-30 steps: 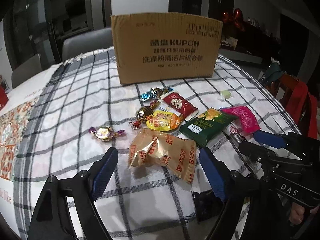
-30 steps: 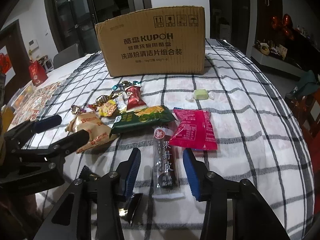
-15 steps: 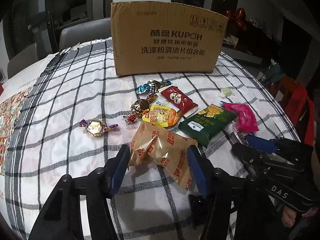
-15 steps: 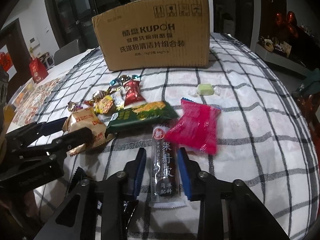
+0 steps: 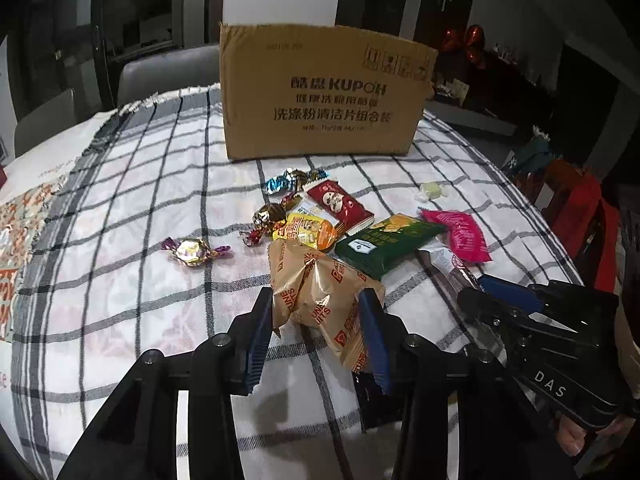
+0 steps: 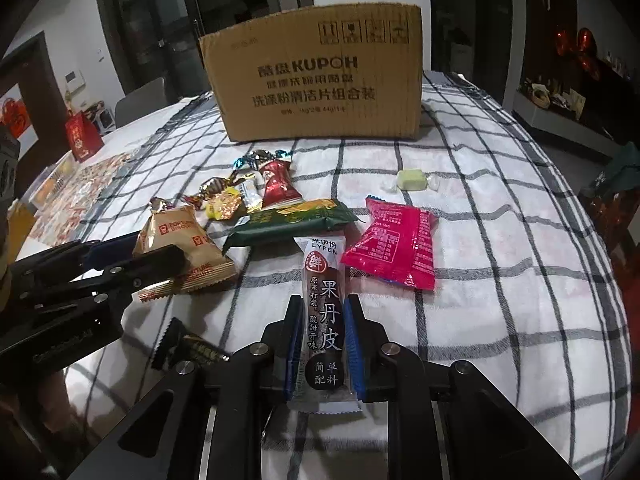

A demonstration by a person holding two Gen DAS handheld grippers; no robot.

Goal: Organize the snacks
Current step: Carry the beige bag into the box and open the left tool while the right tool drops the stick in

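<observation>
Left gripper point(image 5: 318, 312): jaws just closed, blue pads now pinching the gold "FORTUNE BISCUITS" packet point(image 5: 320, 292) at its near end, packet on the checked cloth point(image 5: 140, 280).

Right gripper point(image 6: 322, 340): jaws just closed too, clamped on the sides of the dark "LYFEN 果丹皮" stick point(image 6: 325, 320), lying lengthwise between the pads.

Beyond, near: green packet point(image 6: 290, 222), pink packet point(image 6: 394, 246), red packet point(image 5: 340, 208), yellow packet point(image 5: 308, 232), foil-twist candies; one gold candy point(image 5: 194, 250) apart at left. Pale green candy point(image 6: 410, 180) off alone.

Far back: cardboard box point(image 6: 316, 80), upright, printed "KUPOH".
</observation>
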